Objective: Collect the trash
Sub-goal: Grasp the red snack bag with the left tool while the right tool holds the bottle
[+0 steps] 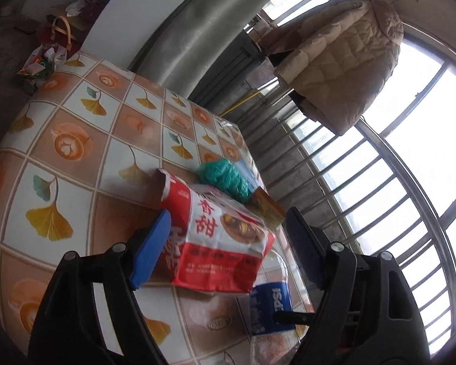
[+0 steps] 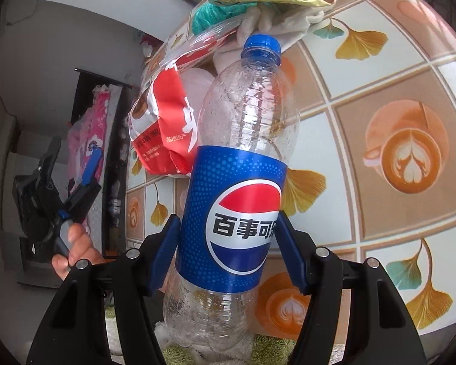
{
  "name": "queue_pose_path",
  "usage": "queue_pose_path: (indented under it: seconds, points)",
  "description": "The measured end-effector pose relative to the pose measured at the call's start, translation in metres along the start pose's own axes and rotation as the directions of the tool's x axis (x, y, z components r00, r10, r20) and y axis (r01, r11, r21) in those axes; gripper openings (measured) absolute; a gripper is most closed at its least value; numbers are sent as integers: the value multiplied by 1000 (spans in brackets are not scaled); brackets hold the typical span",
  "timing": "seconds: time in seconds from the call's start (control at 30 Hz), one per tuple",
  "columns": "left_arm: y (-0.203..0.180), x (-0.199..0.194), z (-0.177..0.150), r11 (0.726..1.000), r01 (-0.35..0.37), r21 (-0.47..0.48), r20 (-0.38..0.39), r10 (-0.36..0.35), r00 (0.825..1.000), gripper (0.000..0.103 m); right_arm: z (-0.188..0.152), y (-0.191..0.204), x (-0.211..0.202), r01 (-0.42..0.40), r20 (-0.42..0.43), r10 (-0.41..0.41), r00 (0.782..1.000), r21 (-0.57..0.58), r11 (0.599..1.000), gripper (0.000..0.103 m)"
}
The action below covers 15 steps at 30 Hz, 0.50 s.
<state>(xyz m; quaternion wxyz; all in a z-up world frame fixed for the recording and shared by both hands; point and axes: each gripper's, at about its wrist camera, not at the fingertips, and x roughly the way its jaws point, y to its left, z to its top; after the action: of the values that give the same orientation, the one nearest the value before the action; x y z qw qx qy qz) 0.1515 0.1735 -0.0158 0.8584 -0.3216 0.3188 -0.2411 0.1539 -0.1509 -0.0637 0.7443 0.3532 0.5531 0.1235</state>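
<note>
your left wrist view alone shows the window bars (image 1: 364, 182), a quilted coat (image 1: 340, 60) hanging before them, and a heap of rubbish (image 1: 45, 60) on the floor past the table's far corner. your right wrist view alone shows the whole clear cola bottle (image 2: 243, 164) with its blue cap (image 2: 261, 47), and your left hand (image 2: 76, 252) holding the left gripper (image 2: 73, 155) out beyond the table edge.

in the left view the bottle is mostly hidden; only its blue label shows, low between the fingers. beyond the bottle in the right view, pale cloth and flat packets are cut off at the top edge.

your right gripper (image 2: 228, 255) has its blue pads against both sides of the bottle's label, holding it over the patterned tablecloth (image 2: 380, 121). your left gripper's jaws stand wide, with the red and white snack bag (image 1: 215, 243) lying between them; the left pad sits just beside the bag and the right pad is clear of it. a green string ball (image 1: 225, 179) lies behind the bag.
</note>
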Motion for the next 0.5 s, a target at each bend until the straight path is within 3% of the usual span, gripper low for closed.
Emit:
queue_pose_path:
  seconds: [0.13, 0.2, 0.33, 0.5]
  points:
    - [24, 27, 22, 996, -1, -85, -39, -2, 999, 74, -2, -1, -2, -7, 4, 7, 1000, 5, 1000, 62]
    - [36, 46, 28, 990, 28, -138, -91, -40, 995, 74, -1, -3, -2, -11, 6, 11, 1000, 7, 1000, 62]
    - [48, 71, 24, 971, 81, -227, -185, -124, 975, 67, -7, -9, -6, -17, 9, 17, 1000, 8, 1000, 62]
    - [37, 69, 13, 954, 192, -232, -205, -241, 949, 58, -8, -13, -7, -22, 12, 22, 1000, 7, 1000, 62]
